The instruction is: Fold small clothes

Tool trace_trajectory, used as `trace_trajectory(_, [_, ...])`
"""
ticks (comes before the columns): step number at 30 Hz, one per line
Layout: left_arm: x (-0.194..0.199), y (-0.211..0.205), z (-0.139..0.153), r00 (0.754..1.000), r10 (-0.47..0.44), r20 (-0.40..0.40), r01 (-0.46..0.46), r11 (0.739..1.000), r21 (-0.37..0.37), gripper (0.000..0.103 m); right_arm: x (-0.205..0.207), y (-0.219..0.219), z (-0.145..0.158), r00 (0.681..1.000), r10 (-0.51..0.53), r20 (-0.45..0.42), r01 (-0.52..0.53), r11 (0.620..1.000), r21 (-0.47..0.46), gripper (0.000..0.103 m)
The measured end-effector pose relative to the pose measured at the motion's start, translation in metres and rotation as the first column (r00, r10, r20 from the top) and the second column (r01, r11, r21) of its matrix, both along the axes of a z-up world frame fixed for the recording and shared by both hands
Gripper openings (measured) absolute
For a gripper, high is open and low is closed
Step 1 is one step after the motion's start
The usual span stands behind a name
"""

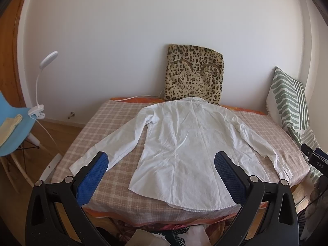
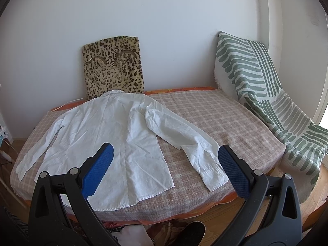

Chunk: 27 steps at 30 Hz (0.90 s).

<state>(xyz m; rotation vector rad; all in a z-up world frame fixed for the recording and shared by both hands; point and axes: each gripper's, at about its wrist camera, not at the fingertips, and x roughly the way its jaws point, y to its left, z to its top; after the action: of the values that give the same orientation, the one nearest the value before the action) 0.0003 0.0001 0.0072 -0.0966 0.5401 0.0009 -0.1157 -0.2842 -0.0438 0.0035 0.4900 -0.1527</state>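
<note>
Your white shirt lies flat on the bed, back side up. Its collar is at the far end, just touching the spotted cushion that leans on the wall. Both sleeves are stretched out to the sides. The bottom hem reaches the near edge of the bed, close to you.

Your left gripper hangs over the near end of the shirt. Its blue fingers are spread wide apart and hold nothing. One finger is over the left sleeve and the other is over the right side of the shirt.

Your right gripper is also up in the air. Its fingers are spread wide too and hold nothing. One is over the shirt's body. The other is over the cuff of the right sleeve.

A green striped cushion leans in the right corner of the bed. On the left you have a blue chair with a white lamp clipped to it.
</note>
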Motion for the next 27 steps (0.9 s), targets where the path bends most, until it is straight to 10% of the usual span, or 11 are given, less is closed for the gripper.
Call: trace_trajectory(27, [0.042, 0.126, -0.034, 0.993, 0.025, -0.118, -0.03, 0.999, -0.044, 0.09, 0.083, 0.057, 0.005, 0.979, 0.199, -0.038, -0.194, 0.976, 0.099, 0.103])
